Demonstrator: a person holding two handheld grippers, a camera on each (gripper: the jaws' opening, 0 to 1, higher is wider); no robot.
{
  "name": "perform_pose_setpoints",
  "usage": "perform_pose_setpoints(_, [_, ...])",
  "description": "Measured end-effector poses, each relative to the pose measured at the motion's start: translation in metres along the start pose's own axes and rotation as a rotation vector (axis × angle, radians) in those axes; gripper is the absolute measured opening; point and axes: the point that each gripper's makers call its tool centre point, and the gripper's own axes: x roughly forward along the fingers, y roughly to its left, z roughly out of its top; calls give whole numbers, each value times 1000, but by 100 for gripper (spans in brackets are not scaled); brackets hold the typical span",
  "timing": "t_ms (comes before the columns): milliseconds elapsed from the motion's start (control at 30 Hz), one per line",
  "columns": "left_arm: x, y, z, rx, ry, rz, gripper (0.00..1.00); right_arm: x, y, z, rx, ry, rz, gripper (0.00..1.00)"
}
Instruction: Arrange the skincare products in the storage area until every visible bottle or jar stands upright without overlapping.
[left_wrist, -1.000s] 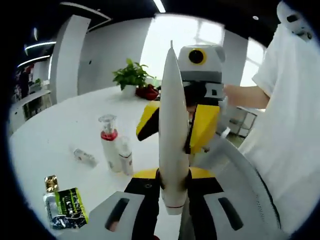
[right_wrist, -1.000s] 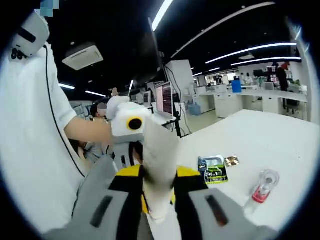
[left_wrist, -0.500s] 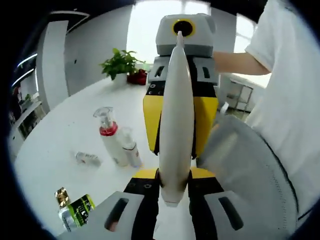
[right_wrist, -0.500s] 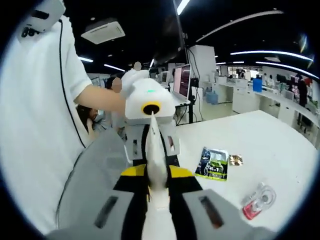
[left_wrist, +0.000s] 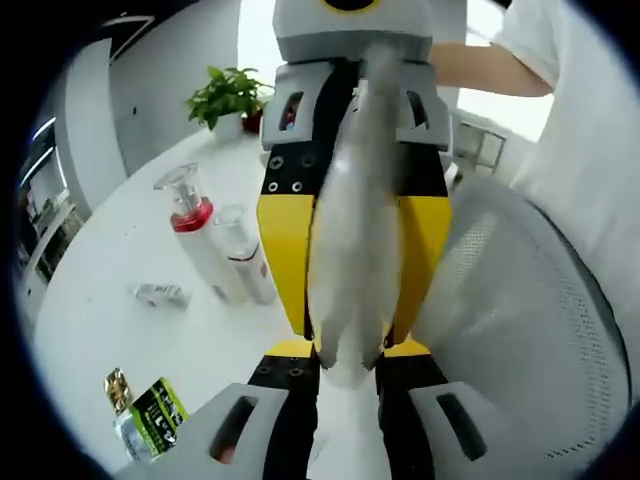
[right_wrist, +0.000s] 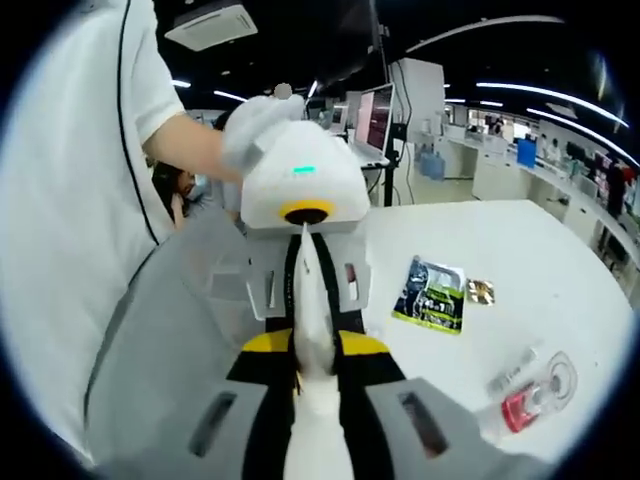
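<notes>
A white tube (left_wrist: 355, 220), blurred in the left gripper view and sharper in the right gripper view (right_wrist: 312, 300), is held lifted off the table between the two grippers, which face each other nose to nose. The left gripper (left_wrist: 345, 365) is clamped on one end of the tube and the right gripper (right_wrist: 312, 385) on the other end, jaws pressed against its sides in both views. In the left gripper view the right gripper's yellow and grey body (left_wrist: 350, 170) stands directly behind the tube; in the right gripper view the left gripper's grey body (right_wrist: 305, 240) does the same. On the white table (left_wrist: 110, 290), well to the side of the tube, a pump bottle with a red collar (left_wrist: 195, 240) stands upright, with a smaller white bottle (left_wrist: 245, 265) just beside it, also upright. A small clear bottle (left_wrist: 160, 295) lies on its side near them. Nearer the table's edge lies a green and black sachet (left_wrist: 150, 415) with a small gold-foil piece (left_wrist: 117, 390) beside it; the right gripper view shows the sachet (right_wrist: 432, 295) flat on open tabletop. A grey mesh chair back (left_wrist: 510, 330) sits close under the grippers, and a person in a white shirt (right_wrist: 70, 220) stands right behind it. A potted plant (left_wrist: 228, 95) sits at the table's far rim.
</notes>
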Motion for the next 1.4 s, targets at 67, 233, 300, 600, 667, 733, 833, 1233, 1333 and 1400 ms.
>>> perform_pose_setpoints(67, [2, 1, -3, -7, 0, 3, 18, 1, -1, -4, 7, 4, -3, 14])
perform_pose_setpoints(233, [9, 1, -7, -18, -3, 2, 18, 2, -3, -13, 26, 13, -7, 14])
perform_pose_setpoints(300, [12, 2, -9, -18, -3, 5, 18, 3, -3, -16, 30, 21, -8, 14])
perform_pose_setpoints(600, [16, 5, -15, -35, -13, 8, 18, 8, -6, -23, 31, 34, -13, 15])
perform_pose_setpoints(667, [16, 6, -15, -51, -33, 12, 18, 8, -7, -23, 30, 27, -15, 15])
perform_pose_setpoints(733, [16, 7, -16, -64, -49, 14, 18, 8, -8, -23, 29, 21, -16, 15])
perform_pose_setpoints(833, [16, 7, -15, -76, -71, 18, 18, 8, -9, -22, 26, 18, -20, 16])
perform_pose_setpoints(1233, [19, 8, -10, -62, -158, 10, 17, 6, -12, -25, 37, 9, -75, 18])
perform_pose_setpoints(1333, [20, 7, -9, -35, -159, 8, 17, 5, -11, -27, 47, 6, -88, 19])
perform_pose_setpoints(1400, [20, 8, -9, -26, -160, 7, 17, 4, -11, -29, 52, 5, -98, 21])
